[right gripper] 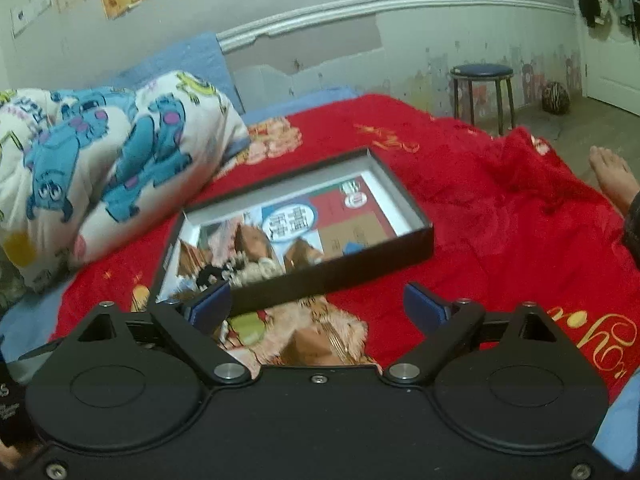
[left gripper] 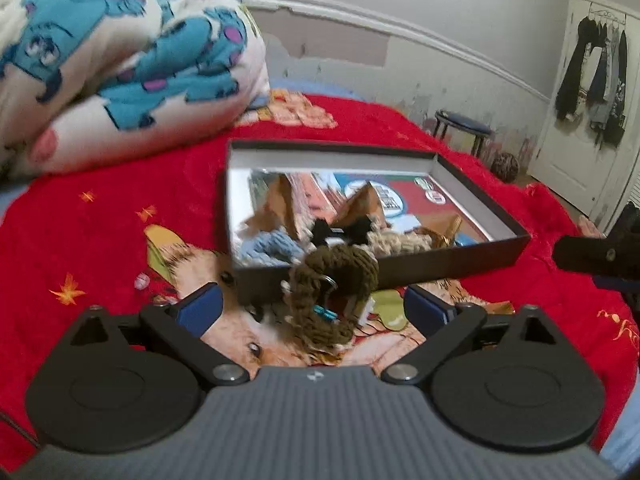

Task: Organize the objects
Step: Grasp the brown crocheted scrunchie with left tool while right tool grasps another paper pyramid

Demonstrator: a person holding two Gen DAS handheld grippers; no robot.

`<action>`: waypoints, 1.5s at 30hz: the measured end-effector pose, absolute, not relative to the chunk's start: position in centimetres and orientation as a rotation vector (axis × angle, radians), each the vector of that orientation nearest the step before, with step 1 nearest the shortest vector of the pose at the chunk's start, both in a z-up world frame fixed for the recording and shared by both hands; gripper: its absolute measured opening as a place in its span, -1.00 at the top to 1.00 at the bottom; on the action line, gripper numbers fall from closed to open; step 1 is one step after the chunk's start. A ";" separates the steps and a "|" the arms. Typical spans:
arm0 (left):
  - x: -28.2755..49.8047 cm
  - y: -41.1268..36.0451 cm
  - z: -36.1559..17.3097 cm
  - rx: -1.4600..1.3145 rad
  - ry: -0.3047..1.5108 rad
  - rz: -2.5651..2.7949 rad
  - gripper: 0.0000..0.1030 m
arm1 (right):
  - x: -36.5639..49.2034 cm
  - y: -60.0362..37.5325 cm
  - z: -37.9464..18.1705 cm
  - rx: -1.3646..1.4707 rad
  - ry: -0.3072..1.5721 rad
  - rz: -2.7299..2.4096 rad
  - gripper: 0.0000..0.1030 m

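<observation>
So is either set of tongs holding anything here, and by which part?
Nothing is held. The left tongs stand open around the olive knitted keychain without touching it; the right tongs are open and empty.

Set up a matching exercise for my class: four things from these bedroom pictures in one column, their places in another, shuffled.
Things:
1. olive knitted toy
2. black knitted piece
3. round stool
4. monster-print duvet

Places:
A. on the floor by the wall
B. heaped on the bed beside the box
C. inside the shallow black box
D. outside the box, between the open left hand-held gripper's fingers

Pairs: 1-D, 2-C, 3-A, 4-B
</observation>
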State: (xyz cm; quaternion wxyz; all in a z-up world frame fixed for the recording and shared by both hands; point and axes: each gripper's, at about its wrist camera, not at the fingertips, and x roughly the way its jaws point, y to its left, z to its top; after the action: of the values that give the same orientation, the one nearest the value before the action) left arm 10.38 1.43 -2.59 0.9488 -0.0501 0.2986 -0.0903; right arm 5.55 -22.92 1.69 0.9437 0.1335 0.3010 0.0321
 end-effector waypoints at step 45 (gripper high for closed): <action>11.6 -1.3 -4.8 0.042 0.702 -0.109 0.46 | 8.2 -20.2 -5.3 0.235 0.770 0.085 0.48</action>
State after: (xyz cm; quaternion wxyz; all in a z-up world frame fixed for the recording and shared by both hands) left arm 11.60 -1.32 -4.84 0.9374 0.0207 0.3434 -0.0536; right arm 8.15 -20.22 -5.34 0.9191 0.1145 0.3747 0.0413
